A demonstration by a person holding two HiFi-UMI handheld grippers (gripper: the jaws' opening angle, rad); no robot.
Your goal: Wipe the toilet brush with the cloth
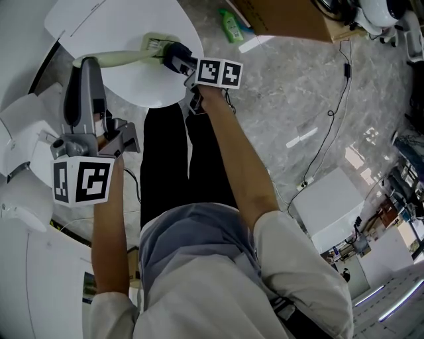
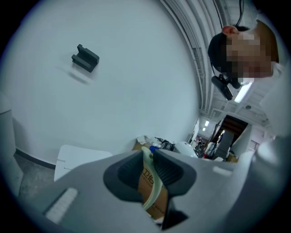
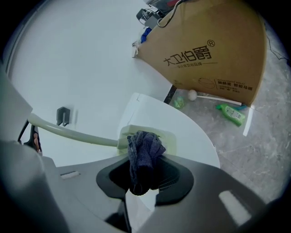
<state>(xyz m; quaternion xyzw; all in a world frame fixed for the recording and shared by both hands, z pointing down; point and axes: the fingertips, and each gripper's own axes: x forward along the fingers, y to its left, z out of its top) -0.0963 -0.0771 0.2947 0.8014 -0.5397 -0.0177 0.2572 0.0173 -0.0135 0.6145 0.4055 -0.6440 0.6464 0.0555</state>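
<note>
The toilet brush has a pale green handle (image 1: 122,56) and a flat pale head (image 1: 154,45), held level over the white toilet lid (image 1: 119,26). My left gripper (image 1: 87,73) is shut on the handle's near end; in the left gripper view the handle (image 2: 149,182) is pinched between the pads of the left gripper (image 2: 148,166). My right gripper (image 1: 171,56) is shut on a dark blue cloth (image 3: 144,152), which is bunched up against the brush head (image 3: 150,135). In the right gripper view the handle (image 3: 72,132) runs off to the left from the right gripper (image 3: 144,177).
A brown cardboard box (image 1: 285,16) stands on the grey floor beyond the toilet, with a green bottle (image 1: 232,26) beside it. A black cable (image 1: 331,112) runs across the floor to the right. A white box (image 1: 331,198) sits at the right. A dark hook (image 2: 85,58) is on the wall.
</note>
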